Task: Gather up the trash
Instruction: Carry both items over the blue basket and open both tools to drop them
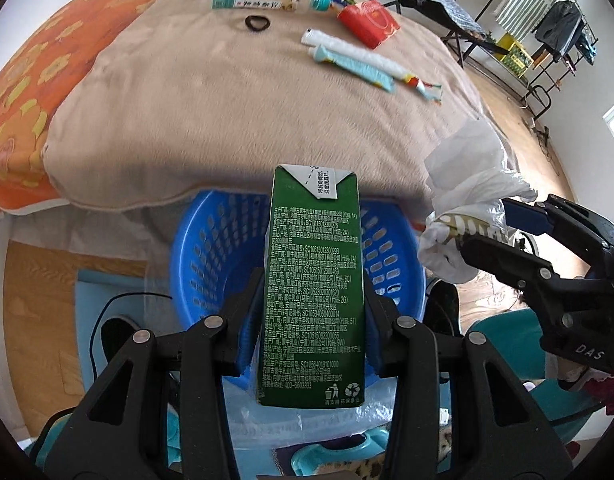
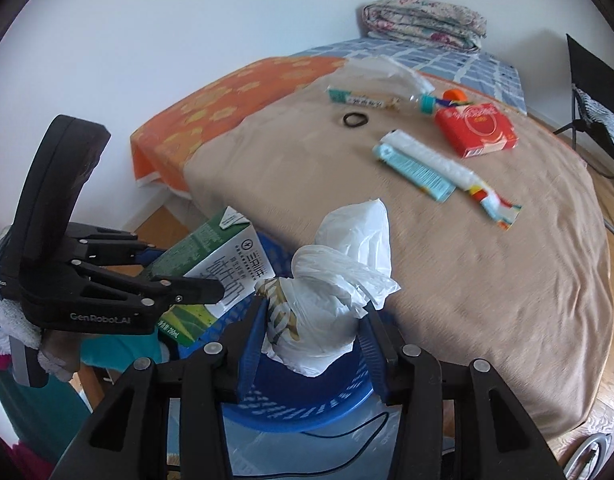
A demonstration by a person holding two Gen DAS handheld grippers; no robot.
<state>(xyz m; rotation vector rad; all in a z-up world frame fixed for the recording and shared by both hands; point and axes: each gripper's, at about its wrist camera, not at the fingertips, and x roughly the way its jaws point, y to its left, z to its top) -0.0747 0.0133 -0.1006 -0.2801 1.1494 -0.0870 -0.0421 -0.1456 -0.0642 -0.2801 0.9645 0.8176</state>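
A green milk carton [image 1: 313,280] stands upright between my left gripper's [image 1: 311,320] blue pads, which are shut on its sides. It hangs over a blue perforated plastic basket [image 1: 199,264] on the floor beside the bed. My right gripper [image 2: 313,320] is shut on a crumpled white plastic bag [image 2: 331,280], held above the basket's [image 2: 291,404] rim. In the right wrist view the carton [image 2: 219,256] and left gripper [image 2: 187,270] show at the left. In the left wrist view the bag [image 1: 463,184] and right gripper [image 1: 487,230] show at the right.
On the beige blanket [image 2: 487,280] lie a red box [image 2: 477,130], a white tube [image 2: 431,160] beside a teal wrapper [image 2: 415,170], a black hair tie [image 2: 356,119], a long packet [image 2: 363,100], a small bottle [image 2: 425,103] and clear plastic. A folded quilt [image 2: 425,24] lies at the head; a chair [image 2: 595,96] stands at the right.
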